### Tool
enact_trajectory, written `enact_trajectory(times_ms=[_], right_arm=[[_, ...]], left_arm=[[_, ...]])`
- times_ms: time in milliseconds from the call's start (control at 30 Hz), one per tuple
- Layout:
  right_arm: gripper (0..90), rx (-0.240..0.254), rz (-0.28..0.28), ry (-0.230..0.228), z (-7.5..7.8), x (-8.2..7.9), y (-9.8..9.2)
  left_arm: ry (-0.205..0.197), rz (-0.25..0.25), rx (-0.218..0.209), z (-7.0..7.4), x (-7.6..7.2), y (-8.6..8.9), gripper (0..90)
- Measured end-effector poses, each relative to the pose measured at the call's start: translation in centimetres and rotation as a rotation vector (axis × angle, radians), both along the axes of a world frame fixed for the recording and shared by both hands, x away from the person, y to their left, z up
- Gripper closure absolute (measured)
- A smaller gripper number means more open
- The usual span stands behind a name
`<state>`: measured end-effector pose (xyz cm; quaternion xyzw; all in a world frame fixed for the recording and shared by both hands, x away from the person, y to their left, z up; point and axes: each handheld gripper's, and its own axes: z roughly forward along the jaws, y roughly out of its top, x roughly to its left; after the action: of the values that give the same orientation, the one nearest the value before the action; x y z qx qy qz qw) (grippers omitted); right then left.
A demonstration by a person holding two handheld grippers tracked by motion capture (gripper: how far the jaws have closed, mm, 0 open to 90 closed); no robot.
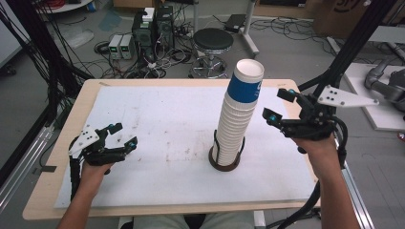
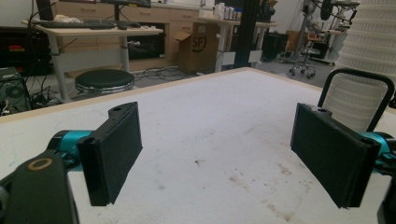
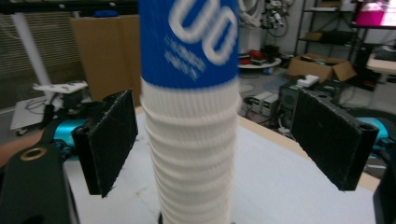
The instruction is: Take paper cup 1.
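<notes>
In the right gripper view we see our 2 black fingers (image 3: 109, 140) spread wide, gripping nothing, with the cup stack (image 3: 191, 140) standing between them and free of both pads. From above, the right gripper (image 1: 279, 106) hangs just beside the upper part of that stack, at the level of the blue band, its open side turned toward the cups.

The left gripper (image 1: 122, 134) also has its fingers (image 2: 114, 149) wide apart and empty. It sits low over the white mat (image 1: 157, 119) near the left side of the table (image 1: 47, 191), well apart from the stack. In its own view we look across the stained mat, with the stack's lower cups and a black loop of the holder at the far right.

The cup stack (image 1: 239, 119) is a tall column of nested white paper cups; the topmost cup (image 1: 244, 81) has a blue band with white print, and its mouth faces up. We cannot tell whether anything lies inside it. The column leans a little to the right as it rises. Its foot sits in a round dark holder (image 1: 224, 162) with thin black uprights, placed on the mat right of center.

Beyond the table we see a black stool (image 1: 212, 43) and computer cases on the floor.
</notes>
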<state>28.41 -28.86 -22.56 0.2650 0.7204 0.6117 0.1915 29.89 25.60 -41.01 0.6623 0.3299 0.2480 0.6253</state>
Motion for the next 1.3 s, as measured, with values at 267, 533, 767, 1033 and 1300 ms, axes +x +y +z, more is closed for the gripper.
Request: enact_trajectory(times_ms=[267,533,767,1033,1300], right_arm=[[15.4,-0.045,0.029,-0.011,3.5,2.1,3.8],[27.0,-0.038,0.031,0.002,4.5,3.3,5.6],[28.2,-0.014,0.052,0.017,5.1,3.5,5.1],[28.7,0.055,0.047,-0.086,8.7,2.0,4.1],[28.7,0.079,0.015,-0.152,10.7,0.3,2.4]], left_arm=[[0.000,-0.006,-0.002,0.0,0.0,-0.1,16.3],[0.003,-0.008,-0.008,0.0,-0.1,0.0,16.3],[0.004,-0.009,-0.010,0.0,-0.1,0.1,16.4],[0.004,-0.012,-0.011,0.1,-0.1,0.0,16.5],[0.002,-0.018,-0.017,0.1,-0.1,0.0,16.5]])
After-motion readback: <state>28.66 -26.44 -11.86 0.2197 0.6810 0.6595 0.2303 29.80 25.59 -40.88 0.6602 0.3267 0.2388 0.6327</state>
